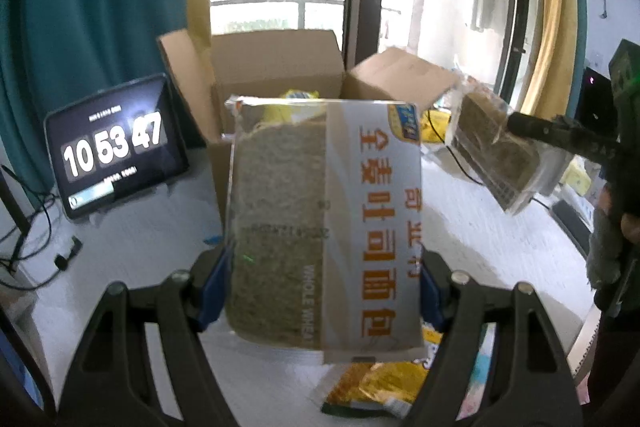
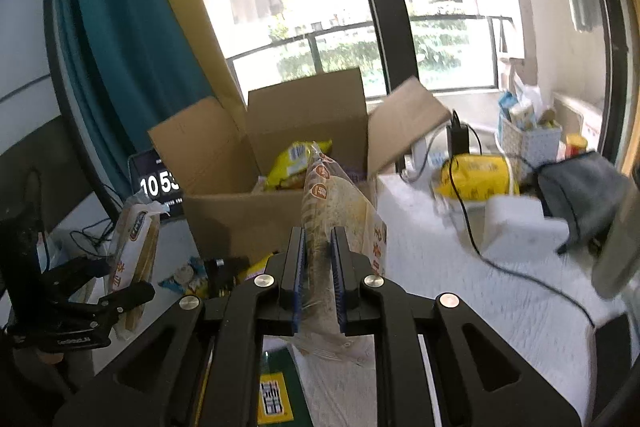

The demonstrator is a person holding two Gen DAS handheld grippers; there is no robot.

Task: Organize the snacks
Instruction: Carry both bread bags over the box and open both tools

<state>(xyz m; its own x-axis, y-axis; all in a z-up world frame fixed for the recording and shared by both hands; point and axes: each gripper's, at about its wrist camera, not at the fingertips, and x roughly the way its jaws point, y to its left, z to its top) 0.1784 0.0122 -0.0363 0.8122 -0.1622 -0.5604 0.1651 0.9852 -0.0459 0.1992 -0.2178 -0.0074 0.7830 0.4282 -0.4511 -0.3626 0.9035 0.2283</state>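
Both hands are loaded, and what matters now is how each bag lies to the open cardboard box (image 2: 280, 203) standing straight ahead on the white bench (image 1: 480, 227).

The left gripper (image 1: 322, 291) has its jaws spread wide and pressed against the two side edges of a whole wheat bread bag (image 1: 324, 223), held clear of the bench. The bag's long axis runs straight forward from the jaws, its far end pointing at the box mouth just beyond it.

The right gripper (image 2: 318, 267) has its jaws nearly together, pinching a second bread bag (image 2: 340, 215) edge-on, the thin side up and its far tip reaching toward the front wall of the box. A yellow snack packet (image 2: 296, 163) already lies inside.

I would judge both bags to be about equally near, the left squarely before the opening and the right toward its right half. Either needs to lift over the near wall and tip down; the left bag's broad face may catch the left flap (image 1: 184, 75).

More packets (image 1: 376, 387) lie on the bench under the left gripper.
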